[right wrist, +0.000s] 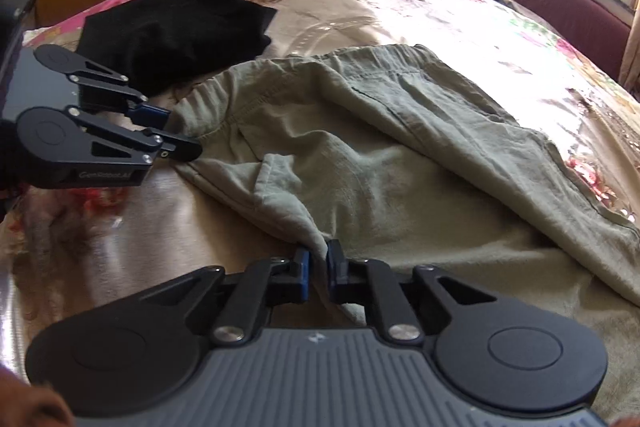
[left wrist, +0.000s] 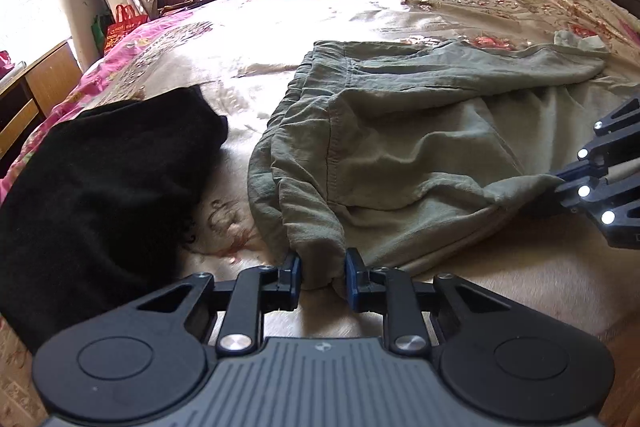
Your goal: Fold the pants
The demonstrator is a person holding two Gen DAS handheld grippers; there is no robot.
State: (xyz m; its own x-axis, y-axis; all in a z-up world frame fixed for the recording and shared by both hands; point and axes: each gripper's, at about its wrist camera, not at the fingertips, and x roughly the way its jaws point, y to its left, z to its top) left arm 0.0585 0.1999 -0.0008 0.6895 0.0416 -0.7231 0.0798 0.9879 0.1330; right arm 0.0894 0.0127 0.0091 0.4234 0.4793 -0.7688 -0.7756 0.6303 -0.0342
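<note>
Both tongs are on the cloth here. The left tongs [left wrist: 322,273] have a bunched fold of the green pants [left wrist: 400,147] between their blue-padded fingers [left wrist: 295,269], which stand a little apart because the wad of fabric fills the gap; it is a pinch at the near edge, on the waistband side. From the right wrist view those same left tongs [right wrist: 182,131] reach in from the left, tips meeting the gathered waistband edge of the pants [right wrist: 380,155]. The right tongs [right wrist: 317,261] are pressed almost together, with only a thin ridge of green cloth squeezed between the pads and pulled up into a small peak at the near hem. From the left wrist view the right tongs [left wrist: 568,183] come in at the right edge, tips buried in the cloth's corner. The pants lie rumpled and loosely spread on the bed [left wrist: 240,39], over its floral cover, elastic waistband toward the left, legs trailing off to the right. Just beside them on the left lies a black garment [left wrist: 100,179], also seen near the far corner in the right view [right wrist: 172,27].
</note>
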